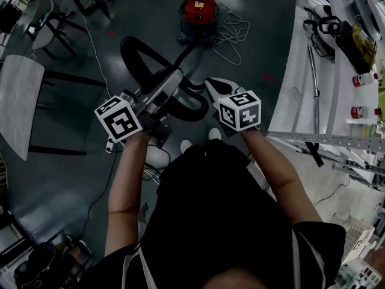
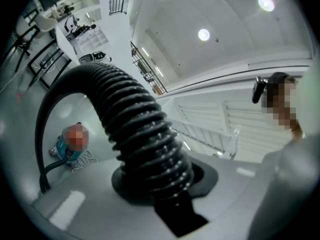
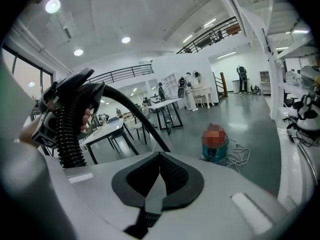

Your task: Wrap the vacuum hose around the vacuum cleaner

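Observation:
The red vacuum cleaner point(image 1: 198, 11) stands on the dark floor ahead of me, and it also shows in the left gripper view point(image 2: 75, 140) and the right gripper view point(image 3: 215, 143). Its black ribbed hose point(image 1: 130, 57) loops from it up to my left gripper point(image 1: 174, 80). In its own view the left gripper point(image 2: 162, 181) is shut on the hose point(image 2: 135, 124), which arches up and back down to the floor. My right gripper point(image 1: 215, 87) hangs beside it, apart from the hose. Its jaws point(image 3: 159, 181) are shut with nothing between them. From there the hose point(image 3: 70, 129) hangs at the left.
A loose white cable point(image 1: 231, 35) lies on the floor right of the vacuum cleaner. A white workbench point(image 1: 301, 101) with a metal tube point(image 1: 313, 71) and clutter runs along my right. Tables and chairs point(image 1: 21, 101) stand at my left. People point(image 3: 192, 91) stand at far tables.

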A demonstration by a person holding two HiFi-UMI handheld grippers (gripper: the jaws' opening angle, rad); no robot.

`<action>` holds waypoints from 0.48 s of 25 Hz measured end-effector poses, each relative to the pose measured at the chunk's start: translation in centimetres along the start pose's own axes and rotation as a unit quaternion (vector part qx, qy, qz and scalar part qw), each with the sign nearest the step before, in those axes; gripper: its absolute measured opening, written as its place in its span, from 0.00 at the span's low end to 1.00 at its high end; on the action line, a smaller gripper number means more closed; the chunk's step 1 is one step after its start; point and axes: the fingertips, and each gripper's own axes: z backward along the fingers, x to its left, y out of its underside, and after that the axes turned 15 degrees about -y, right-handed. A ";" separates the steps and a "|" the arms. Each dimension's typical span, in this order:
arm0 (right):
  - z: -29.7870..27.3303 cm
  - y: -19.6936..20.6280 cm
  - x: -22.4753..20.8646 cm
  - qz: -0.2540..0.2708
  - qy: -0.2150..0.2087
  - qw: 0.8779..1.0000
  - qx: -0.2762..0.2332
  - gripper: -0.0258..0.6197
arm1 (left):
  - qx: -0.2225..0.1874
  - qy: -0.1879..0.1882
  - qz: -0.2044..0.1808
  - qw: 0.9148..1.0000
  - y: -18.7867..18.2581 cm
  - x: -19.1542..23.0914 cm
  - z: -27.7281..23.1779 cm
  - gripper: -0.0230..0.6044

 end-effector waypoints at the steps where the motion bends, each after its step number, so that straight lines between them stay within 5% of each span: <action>1: -0.5 -0.1 0.2 0.005 -0.005 1.000 0.005 0.04 | 0.006 0.004 -0.007 1.000 -0.1 -0.3 0.1 0.21; 12: -4.8 -1.4 0.8 0.034 -0.045 0.998 0.028 0.10 | 0.068 0.075 -0.084 0.991 -1.3 -5.8 2.0 0.20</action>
